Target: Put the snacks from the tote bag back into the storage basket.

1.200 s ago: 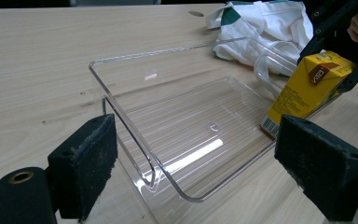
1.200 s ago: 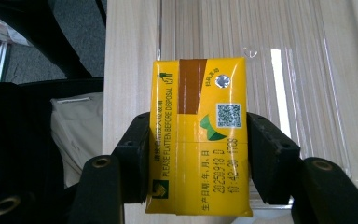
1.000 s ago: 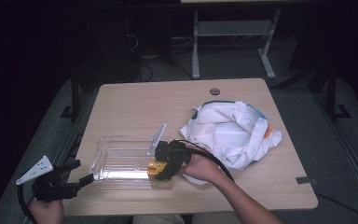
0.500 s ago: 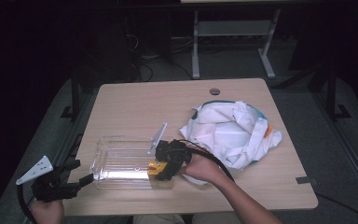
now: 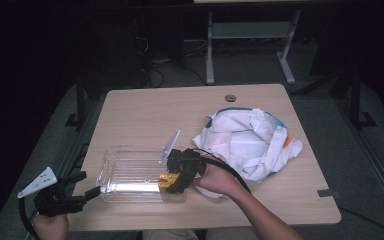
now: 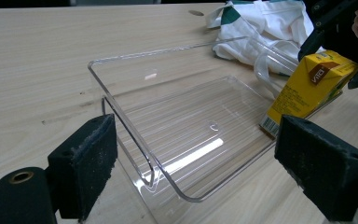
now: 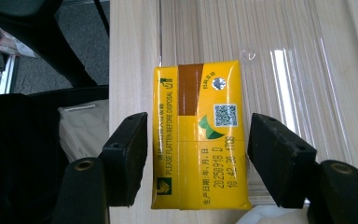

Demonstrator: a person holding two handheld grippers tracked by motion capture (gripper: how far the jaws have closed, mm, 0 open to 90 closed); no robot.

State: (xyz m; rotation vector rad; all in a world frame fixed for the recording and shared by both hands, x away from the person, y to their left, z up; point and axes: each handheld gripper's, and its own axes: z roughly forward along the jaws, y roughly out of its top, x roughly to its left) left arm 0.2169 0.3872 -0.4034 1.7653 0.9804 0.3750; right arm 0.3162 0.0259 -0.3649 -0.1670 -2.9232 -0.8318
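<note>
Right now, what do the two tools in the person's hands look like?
Both are black two-jaw tools. The left tool carries a grey three-cornered plate on top, and a black cable loops beside it. Its jaws end in thick, rough dark foam pads. The right tool trails black cables over the forearm. Its pads are blocky, with round holes near their bases.

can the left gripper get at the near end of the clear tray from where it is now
Probably yes. The left gripper sits open at the clear tray's near corner with nothing between; the yellow drink carton and right gripper are at the far end.
</note>
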